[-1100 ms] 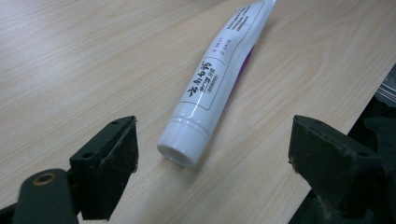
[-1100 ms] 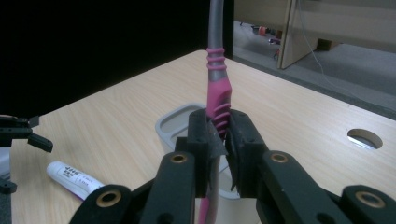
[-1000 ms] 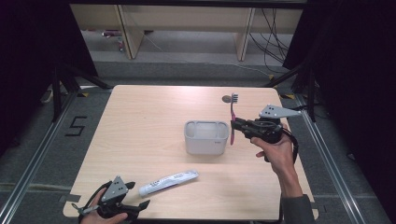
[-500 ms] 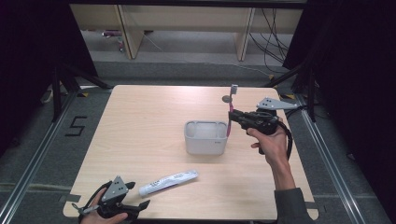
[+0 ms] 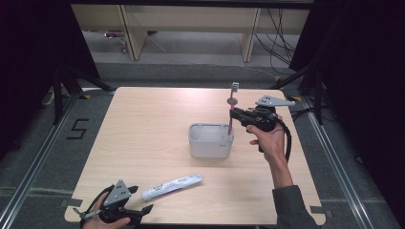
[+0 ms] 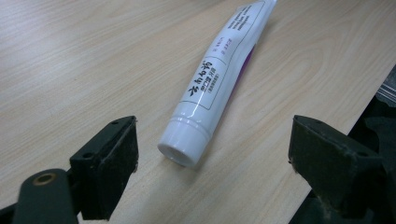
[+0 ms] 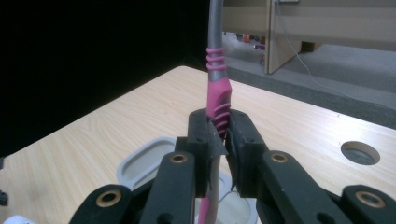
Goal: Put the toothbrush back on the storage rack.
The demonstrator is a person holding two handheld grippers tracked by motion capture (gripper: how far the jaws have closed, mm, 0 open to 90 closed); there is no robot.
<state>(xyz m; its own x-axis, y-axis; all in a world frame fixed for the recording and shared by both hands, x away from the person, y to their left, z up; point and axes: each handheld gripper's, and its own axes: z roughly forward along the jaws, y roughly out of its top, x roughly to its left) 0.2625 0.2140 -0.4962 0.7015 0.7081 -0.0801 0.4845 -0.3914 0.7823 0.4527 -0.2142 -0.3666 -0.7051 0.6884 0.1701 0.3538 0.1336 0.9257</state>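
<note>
Left gripper view: toothpaste tube [image 6: 219,79] bears dark printed characters (small lines unreadable).

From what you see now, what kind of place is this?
Probably a lab or recording workspace, not a home. A bare wooden table stands on a grey floor with a taped number 5, metal rails run beside it, loose cables hang behind, and black curtains close the sides.
</note>
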